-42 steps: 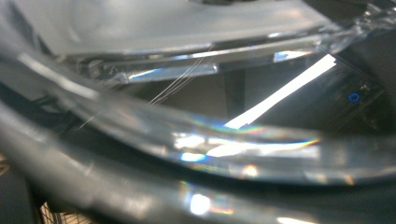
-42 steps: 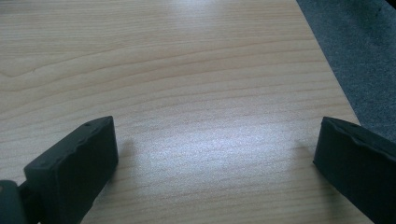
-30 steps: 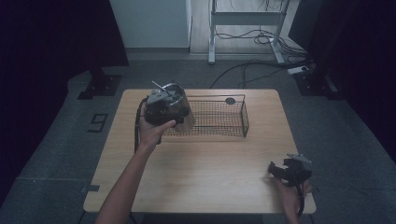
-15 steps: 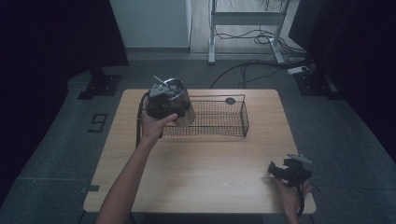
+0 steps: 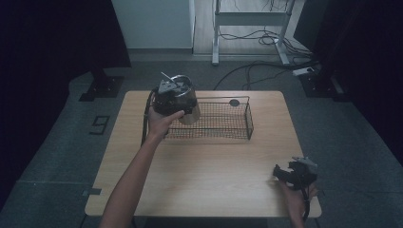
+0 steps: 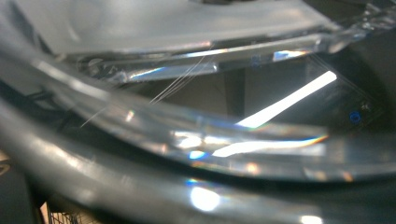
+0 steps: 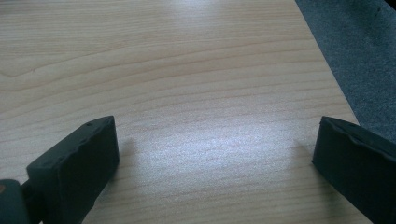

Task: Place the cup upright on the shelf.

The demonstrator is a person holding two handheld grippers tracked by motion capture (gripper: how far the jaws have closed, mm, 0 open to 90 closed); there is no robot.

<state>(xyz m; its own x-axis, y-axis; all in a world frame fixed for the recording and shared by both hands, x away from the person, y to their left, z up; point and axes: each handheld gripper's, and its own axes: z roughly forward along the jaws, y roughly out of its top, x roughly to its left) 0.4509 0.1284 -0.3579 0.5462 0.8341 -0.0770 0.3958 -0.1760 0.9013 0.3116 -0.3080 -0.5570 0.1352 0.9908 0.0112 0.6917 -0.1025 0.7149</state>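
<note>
Glass jar sits upper left of centre, clamped in the left claw over the wire basket, apparently for lowering in; right claw rests apart on the surface.

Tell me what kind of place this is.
Probably a lab or recording studio, not a home: a bare wooden table stands on grey carpet between dark curtains, with loose cables and a metal equipment frame on the floor behind it.
</note>
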